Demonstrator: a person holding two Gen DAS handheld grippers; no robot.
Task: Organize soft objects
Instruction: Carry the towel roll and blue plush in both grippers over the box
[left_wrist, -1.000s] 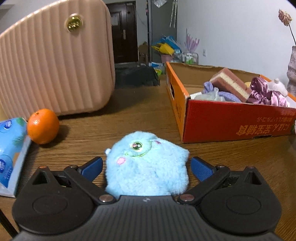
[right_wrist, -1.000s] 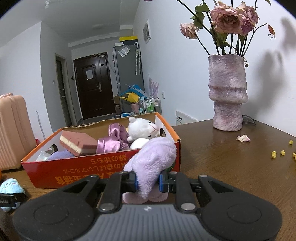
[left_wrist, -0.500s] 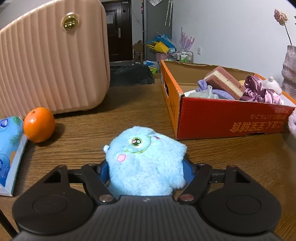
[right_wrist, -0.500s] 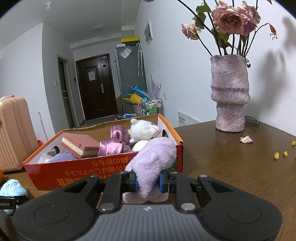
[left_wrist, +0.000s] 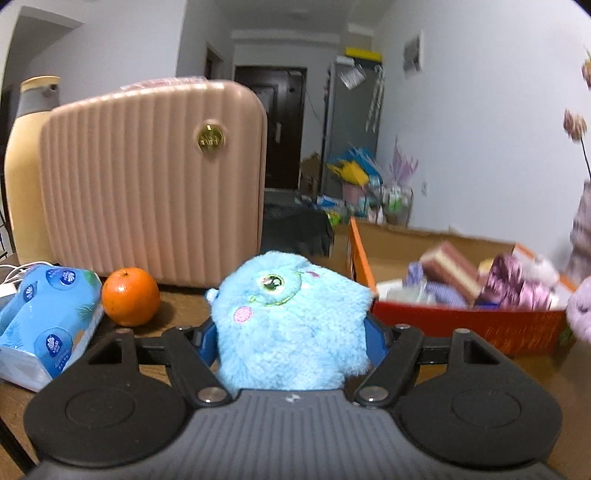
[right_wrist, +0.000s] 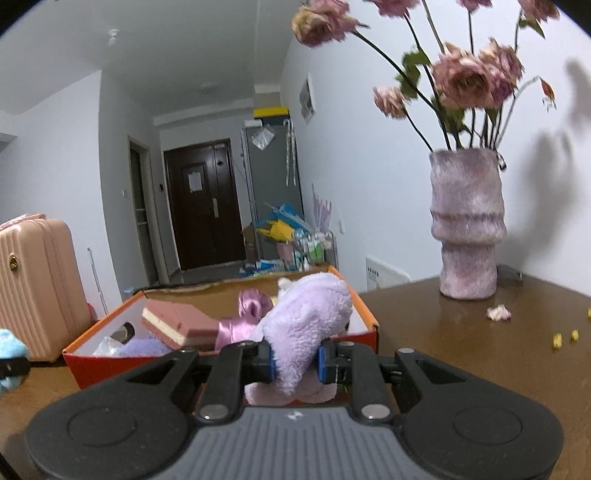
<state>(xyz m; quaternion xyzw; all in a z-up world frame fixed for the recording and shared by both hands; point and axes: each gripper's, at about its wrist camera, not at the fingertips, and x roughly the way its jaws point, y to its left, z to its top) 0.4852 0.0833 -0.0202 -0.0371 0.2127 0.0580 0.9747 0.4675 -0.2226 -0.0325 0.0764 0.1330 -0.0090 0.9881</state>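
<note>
Between my left gripper's (left_wrist: 291, 334) blue pads sits the blue plush (left_wrist: 290, 317), squeezed from both sides with its fur bulging over them, its one green eye and pink cheek turned up and forward. Beyond that plush, past my left jaws and off to their right, the orange box (left_wrist: 461, 325) lies open on the table (left_wrist: 177, 306), already holding a pink-and-cream sponge block (left_wrist: 448, 271), a shiny purple scrunchie (left_wrist: 517, 284) and a pale lilac cloth; this part of the left view is blurred, so I cannot tell the smaller pieces apart. To the left of those jaws an orange (left_wrist: 130, 297) rests on the table just beside a blue tissue pack (left_wrist: 44, 314), and a ribbed pink suitcase (left_wrist: 155, 181) stands behind both. My right gripper (right_wrist: 295, 360) is pinched tight on the purple plush (right_wrist: 304, 328), whose thin middle is caught between the pads while its thicker end rises ahead of the jaws and a paler part hangs below them. Straight ahead of my right jaws is the same box, with the sponge block and the scrunchie just behind the plush I hold, which overlaps the box's near right corner in this view. Far to the right of these jaws a mauve vase (right_wrist: 467, 225) of dried roses stands on the table, with a few fallen petals near it. At the left edge of the right view the blue plush shows in my other gripper, well apart from the box.
</note>
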